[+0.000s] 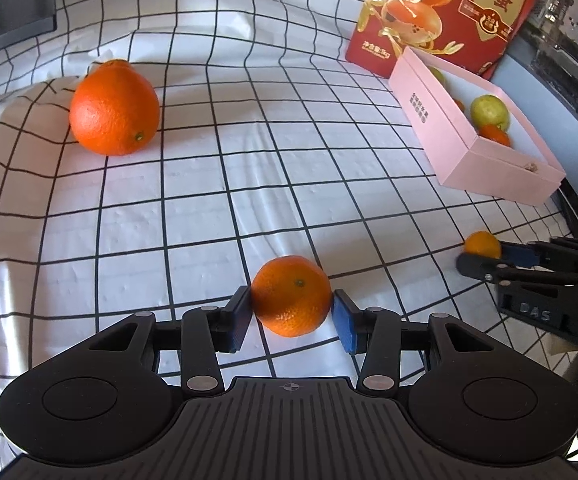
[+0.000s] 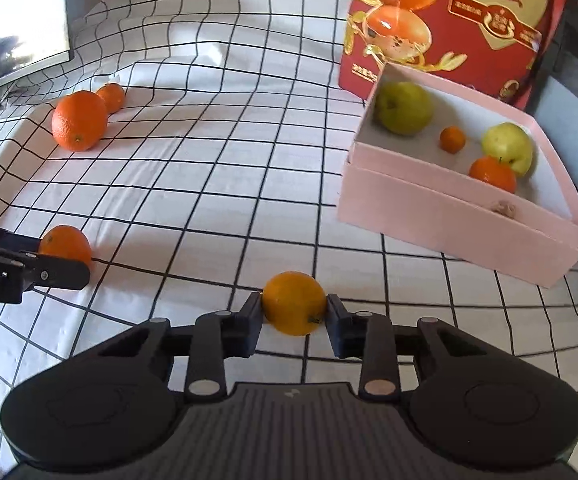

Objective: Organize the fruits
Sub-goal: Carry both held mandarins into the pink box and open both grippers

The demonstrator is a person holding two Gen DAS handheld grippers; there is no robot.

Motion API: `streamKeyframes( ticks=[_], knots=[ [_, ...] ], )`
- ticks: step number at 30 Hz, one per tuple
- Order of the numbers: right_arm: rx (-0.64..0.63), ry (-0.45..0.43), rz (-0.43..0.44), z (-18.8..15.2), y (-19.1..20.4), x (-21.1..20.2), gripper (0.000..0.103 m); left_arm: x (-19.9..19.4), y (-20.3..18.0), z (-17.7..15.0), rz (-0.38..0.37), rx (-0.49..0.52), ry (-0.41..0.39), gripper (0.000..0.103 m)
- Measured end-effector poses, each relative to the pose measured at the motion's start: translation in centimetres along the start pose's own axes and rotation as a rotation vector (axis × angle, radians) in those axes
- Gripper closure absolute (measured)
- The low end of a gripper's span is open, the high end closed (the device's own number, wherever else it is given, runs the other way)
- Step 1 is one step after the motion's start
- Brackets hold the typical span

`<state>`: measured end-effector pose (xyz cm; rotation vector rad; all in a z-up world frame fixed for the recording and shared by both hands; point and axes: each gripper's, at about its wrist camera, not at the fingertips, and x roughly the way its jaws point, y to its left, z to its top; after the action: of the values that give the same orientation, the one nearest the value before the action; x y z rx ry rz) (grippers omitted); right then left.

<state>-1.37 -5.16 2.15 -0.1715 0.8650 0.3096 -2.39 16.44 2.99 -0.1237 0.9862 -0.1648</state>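
Note:
My left gripper [image 1: 292,314] is shut on a mandarin [image 1: 291,295], low over the checked cloth [image 1: 209,208]; the mandarin also shows in the right wrist view [image 2: 65,245]. My right gripper [image 2: 293,317] is shut on a small yellow-orange mandarin [image 2: 293,302], also seen in the left wrist view [image 1: 482,245]. A large orange [image 1: 114,109] lies far left, with a small mandarin [image 2: 111,97] behind it. A pink box [image 2: 461,216] at the right holds two green apples [image 2: 404,108] [image 2: 508,147] and two small mandarins [image 2: 493,173] [image 2: 452,140].
A tall red carton [image 2: 449,20] printed with oranges stands behind the pink box. A dark monitor [image 2: 13,24] stands at the far left. The cloth is wrinkled and steps up at the left. Dark equipment [image 1: 569,40] lies past the table's right edge.

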Motion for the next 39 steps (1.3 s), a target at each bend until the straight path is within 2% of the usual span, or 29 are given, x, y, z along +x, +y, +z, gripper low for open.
streamKeyframes(
  ticks=[4,7,10,12,15,19,23,25,28,31,36,39],
  knots=[
    [0.018,0.004,-0.009,-0.4,-1.5,-0.4,0.070,0.3,-0.3,0.4,0.014,-0.022,-0.010,0.056],
    [0.049,-0.001,-0.045,-0.7,-3.5,-0.9,0.070,1.0,-1.1,1.2,-0.084,-0.058,0.004,0.056],
    [0.100,-0.012,-0.091,-0.8,-6.0,-1.4,0.070,1.2,-3.7,2.6,-0.166,-0.017,-0.026,0.056],
    [0.130,-0.033,-0.115,-0.3,-7.7,-2.0,0.070,1.1,-5.9,4.6,-0.219,0.035,-0.063,0.056],
    [0.136,-0.101,-0.126,1.5,-9.8,-3.6,0.070,-0.1,-9.3,8.9,-0.280,0.111,-0.162,0.056],
    [0.116,-0.214,-0.142,5.6,-12.0,-6.1,0.070,-2.0,-13.7,15.5,-0.326,0.186,-0.293,0.056],
    [0.092,-0.291,-0.151,9.6,-14.0,-7.5,0.070,-1.5,-18.1,20.0,-0.334,0.232,-0.351,0.056],
    [0.072,-0.301,-0.164,10.8,-14.8,-7.3,0.070,0.3,-19.4,21.6,-0.321,0.228,-0.332,0.056],
    [0.068,-0.270,-0.156,11.5,-16.1,-5.8,0.070,4.0,-21.0,22.2,-0.280,0.244,-0.268,0.056],
    [0.064,-0.222,-0.139,10.9,-16.8,-3.6,0.070,7.6,-21.5,21.4,-0.251,0.250,-0.197,0.056],
    [0.060,-0.114,-0.112,8.8,-17.5,0.7,0.070,12.3,-20.5,19.8,-0.236,0.199,-0.076,0.055],
    [0.043,-0.067,-0.101,8.0,-17.5,2.7,0.070,13.0,-20.7,19.0,-0.185,0.262,-0.086,0.055]
  ],
)
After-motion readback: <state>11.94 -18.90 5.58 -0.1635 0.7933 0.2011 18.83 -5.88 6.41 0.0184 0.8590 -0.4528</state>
